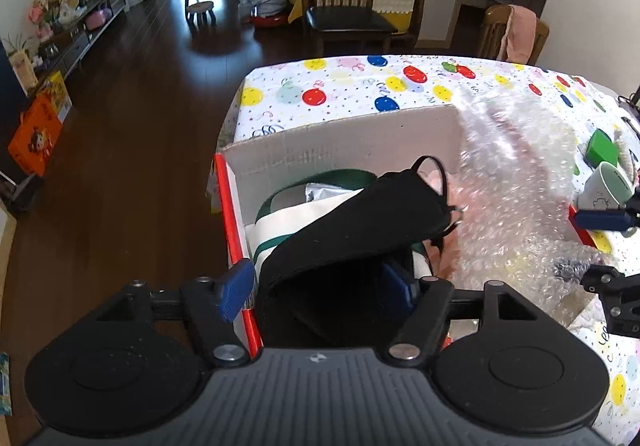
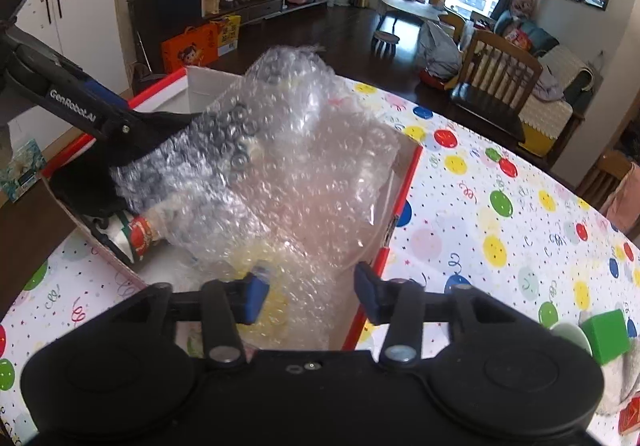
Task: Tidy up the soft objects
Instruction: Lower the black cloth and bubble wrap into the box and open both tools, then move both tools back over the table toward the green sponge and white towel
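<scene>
We are in a living room with dark wood flooring, and our surface (image 1: 400, 85) under its balloon-print cloth fills the near ground, a dining chair (image 1: 344, 1) standing off at 12 o'clock in the left wrist view. On the surface sits the cardboard box (image 1: 340, 141) with red edging, the largest of our things and the place where the soft goods are gathering. Inside it, toward 3 o'clock, billows the sheet of bubble wrap (image 2: 288, 165); toward 9 o'clock lies the white tote bag (image 1: 288, 217) with green straps, and draped over that the black face mask (image 1: 360, 226). The left tongs (image 1: 320, 286) stand wide, the mask lying loose between the pads and not pinched; the right tongs (image 2: 310, 292) are parted to a middling gap over the wrap, which no pad presses. We judge both items as being let go into the box, so to do this well we should lift straight up, keeping the pads clear of the ear loops and the springy wrap so nothing is dragged back out. The wrap may rebound over the rim at 3 o'clock. The left tongs' right pad is half hidden behind the mask, the box floor is buried, and a pinkish thing under the wrap we cannot identify.
</scene>
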The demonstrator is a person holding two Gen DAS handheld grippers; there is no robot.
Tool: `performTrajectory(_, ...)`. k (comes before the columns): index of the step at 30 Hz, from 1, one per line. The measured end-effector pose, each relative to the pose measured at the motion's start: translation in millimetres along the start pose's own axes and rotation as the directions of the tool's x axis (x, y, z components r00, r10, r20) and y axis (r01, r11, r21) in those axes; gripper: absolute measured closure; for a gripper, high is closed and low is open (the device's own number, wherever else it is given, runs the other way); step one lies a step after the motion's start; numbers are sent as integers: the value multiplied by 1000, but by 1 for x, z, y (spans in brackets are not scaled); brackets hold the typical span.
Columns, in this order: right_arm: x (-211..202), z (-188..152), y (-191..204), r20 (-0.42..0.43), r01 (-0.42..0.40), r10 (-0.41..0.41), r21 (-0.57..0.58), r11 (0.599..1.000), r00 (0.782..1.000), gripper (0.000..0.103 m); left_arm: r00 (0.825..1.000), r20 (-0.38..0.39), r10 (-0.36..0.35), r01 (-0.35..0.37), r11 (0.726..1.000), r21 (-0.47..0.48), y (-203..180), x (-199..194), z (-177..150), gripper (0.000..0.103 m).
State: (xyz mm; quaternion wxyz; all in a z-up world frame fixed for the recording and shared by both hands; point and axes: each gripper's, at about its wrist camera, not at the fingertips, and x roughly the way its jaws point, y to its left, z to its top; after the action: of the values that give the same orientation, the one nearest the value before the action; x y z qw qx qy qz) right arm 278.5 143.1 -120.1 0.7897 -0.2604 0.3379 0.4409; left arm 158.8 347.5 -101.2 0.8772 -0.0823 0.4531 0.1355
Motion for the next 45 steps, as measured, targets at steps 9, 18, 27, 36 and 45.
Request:
performTrajectory(9,-33,3,-9,83,-55,53,20,998,995,17,998,51,-29,28,999,28,-4,-30,2,26)
performTrajectory(18,-90,-5,-30,179,-101,88,64,993,980,8,988,131,-77,70,996,57,-19,-76,14,21)
performTrajectory(27,-145,-39,-85,228,-43,-9,219,975,974,1,968,142,-208,184,969,168,-95,-89,41,18)
performTrajectory(36,-164,-90,-162,186,29,-97,338,941,978,1,941,102,-323,293,927,236,-202,-64,71,16)
performTrajectory(45,-162,-134,-231,142,64,-135,417,907,981,1,930,56,-363,330,891,311,-309,-24,97,16)
